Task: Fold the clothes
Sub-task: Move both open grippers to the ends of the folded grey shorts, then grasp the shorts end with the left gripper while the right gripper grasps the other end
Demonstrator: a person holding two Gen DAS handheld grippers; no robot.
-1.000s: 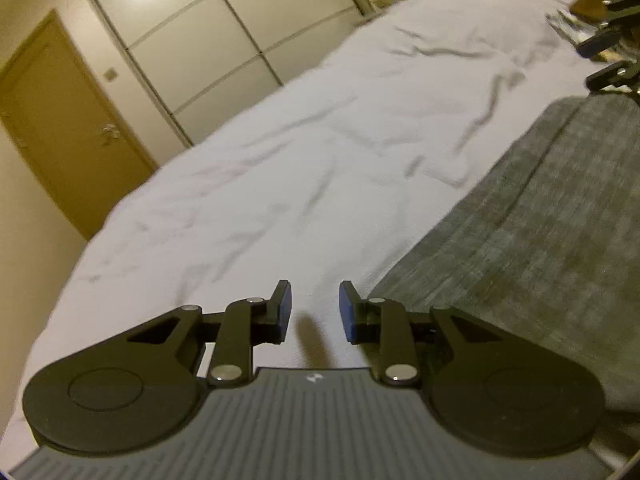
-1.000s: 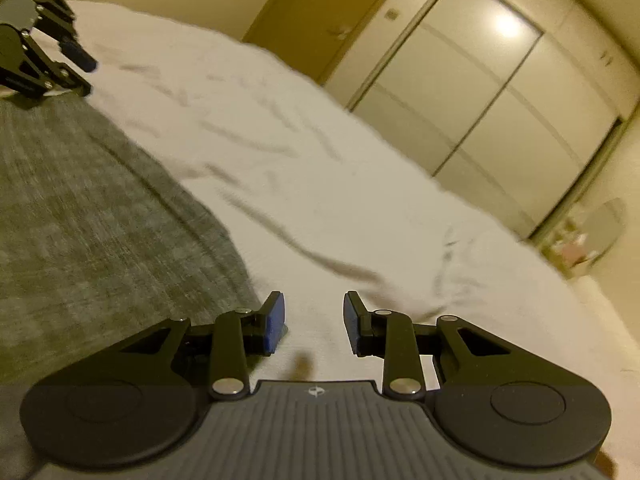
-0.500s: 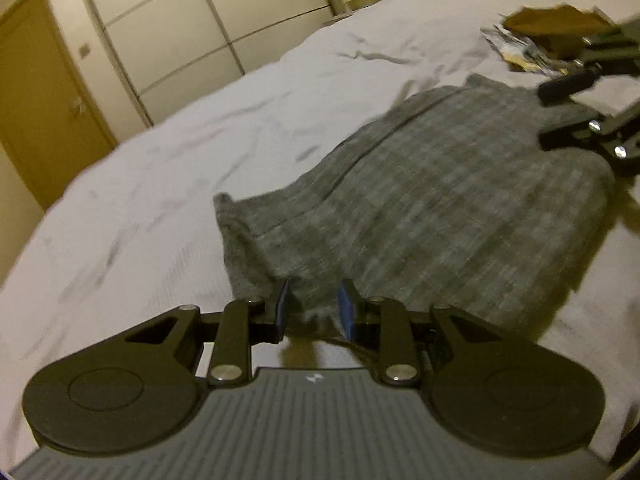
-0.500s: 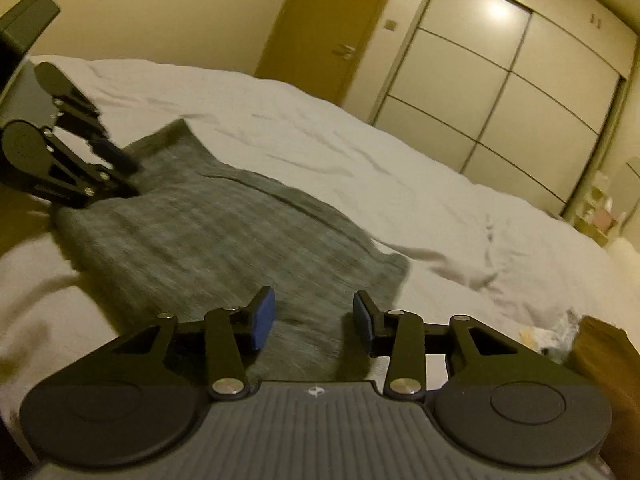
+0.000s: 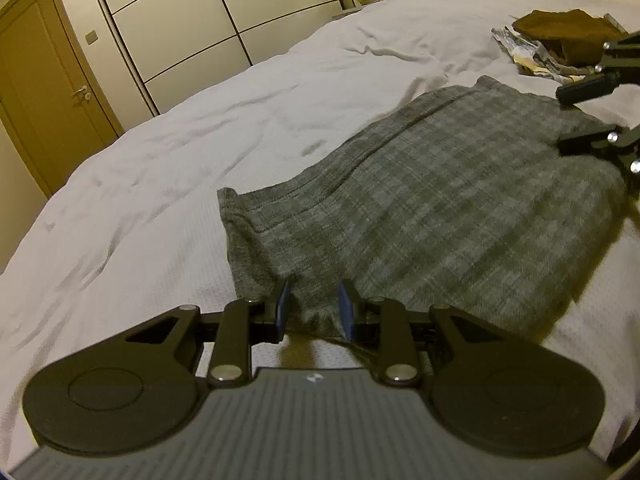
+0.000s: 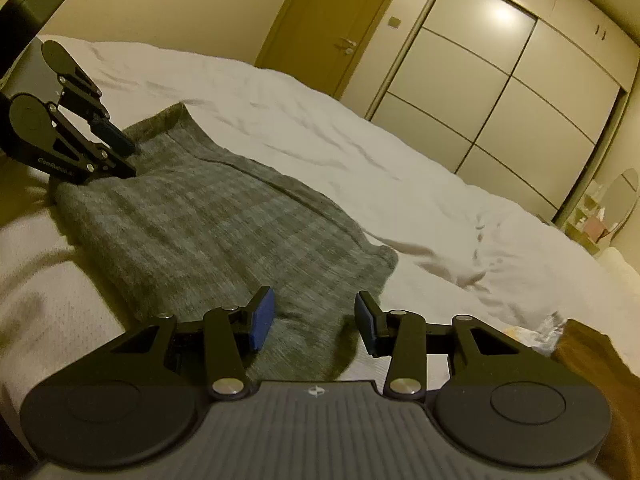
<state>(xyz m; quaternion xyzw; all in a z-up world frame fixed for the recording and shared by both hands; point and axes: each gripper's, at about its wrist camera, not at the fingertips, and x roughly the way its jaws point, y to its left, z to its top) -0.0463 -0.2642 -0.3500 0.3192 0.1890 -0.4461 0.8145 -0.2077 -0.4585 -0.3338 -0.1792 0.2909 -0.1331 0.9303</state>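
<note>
Flat on the white bed [image 5: 168, 184], grey checked garment [image 5: 460, 196], folded

The garment [image 5: 440, 208] is grey, woven in a faint check of lighter and darker grey, with a dark seam line running along its length. The bed [image 5: 168, 184] under it is covered in white with a fine dotted texture. The left gripper [image 5: 312, 310] is black with blue pads [image 5: 283, 304]; the right gripper [image 6: 314, 320] is likewise black with blue pads [image 6: 262, 322], each on a grey ribbed body. A brown cloth [image 5: 568, 34] lies on a pale, mottled crumpled item [image 5: 524, 54]. The door [image 6: 332, 20] is ochre brown; the wardrobe [image 6: 500, 92] panels are cream with dark dividing lines.
</note>
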